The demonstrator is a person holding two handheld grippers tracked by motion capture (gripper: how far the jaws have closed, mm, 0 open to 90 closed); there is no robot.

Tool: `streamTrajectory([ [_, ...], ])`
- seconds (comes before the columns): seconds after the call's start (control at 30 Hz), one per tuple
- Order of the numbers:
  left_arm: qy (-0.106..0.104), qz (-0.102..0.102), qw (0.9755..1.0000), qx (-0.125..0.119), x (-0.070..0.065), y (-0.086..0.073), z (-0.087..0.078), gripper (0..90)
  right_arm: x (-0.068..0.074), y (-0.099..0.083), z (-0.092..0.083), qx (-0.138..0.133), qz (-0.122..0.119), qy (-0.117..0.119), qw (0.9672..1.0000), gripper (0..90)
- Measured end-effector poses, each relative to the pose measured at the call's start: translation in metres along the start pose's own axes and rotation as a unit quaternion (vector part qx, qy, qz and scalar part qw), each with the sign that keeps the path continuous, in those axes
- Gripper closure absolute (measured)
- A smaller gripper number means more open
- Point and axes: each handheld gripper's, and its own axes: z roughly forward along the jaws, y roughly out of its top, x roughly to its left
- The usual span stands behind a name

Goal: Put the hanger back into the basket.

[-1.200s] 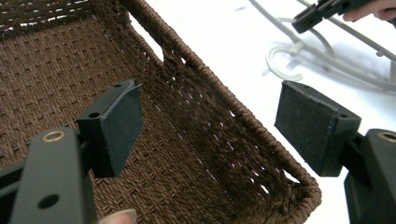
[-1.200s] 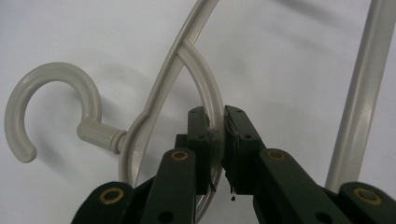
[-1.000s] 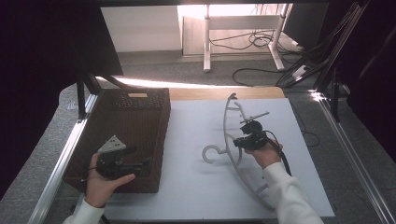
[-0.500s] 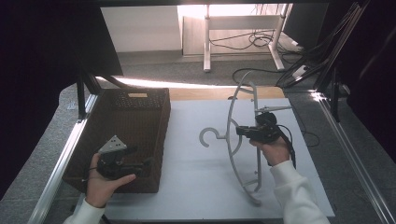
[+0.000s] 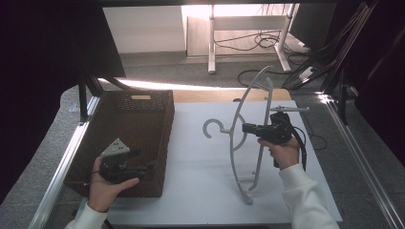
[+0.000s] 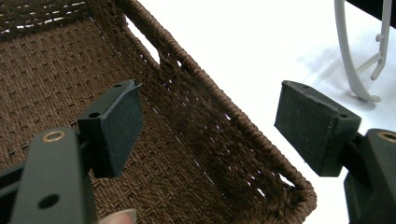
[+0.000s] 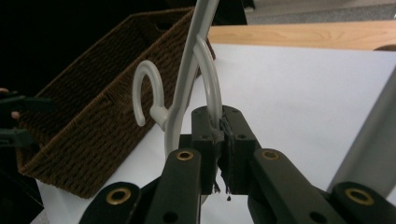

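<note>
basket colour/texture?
Dark brown woven wicker basket, clearest in the left gripper view.

No text, label, brand, number or sign can be read on anything here.

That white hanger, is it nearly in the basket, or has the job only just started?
Early on. Done: the right gripper is shut on the white hanger, tilted up with its lower end near the white mat. In hand: the left gripper waits open astride the basket wall. Left: probably carrying it over into the basket.
</note>
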Motion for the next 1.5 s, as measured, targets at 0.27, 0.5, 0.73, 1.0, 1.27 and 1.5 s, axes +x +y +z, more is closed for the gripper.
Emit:
streamTrajectory([
  [0.27, -0.002, 0.003, 1.0000, 0.001, -0.001, 0.001, 0.001, 22.7, -0.004, 0.000, -0.004, -0.025, 0.020, 0.029, 0.9991, 85.7],
  [0.5, -0.007, 0.004, 1.0000, 0.000, -0.005, 0.003, 0.003, 22.8, -0.004, 0.001, -0.008, -0.046, 0.029, 0.049, 0.9973, 85.7],
  [0.73, -0.033, 0.016, 0.9993, -0.004, -0.020, 0.014, 0.010, 23.2, -0.002, 0.002, -0.010, -0.066, 0.036, 0.073, 0.9944, 85.7],
  [1.0, -0.077, 0.038, 0.9963, -0.003, -0.051, 0.035, 0.031, 26.1, 0.000, 0.002, -0.013, -0.081, 0.039, 0.087, 0.9921, 85.7],
  [1.27, -0.128, 0.023, 0.9915, -0.003, -0.078, 0.060, 0.063, 29.9, 0.003, 0.002, -0.010, -0.081, 0.042, 0.097, 0.9910, 85.7],
  [1.5, -0.157, 0.002, 0.9875, 0.009, -0.089, 0.071, 0.094, 33.8, 0.006, 0.001, -0.010, -0.082, 0.043, 0.104, 0.9903, 85.7],
])
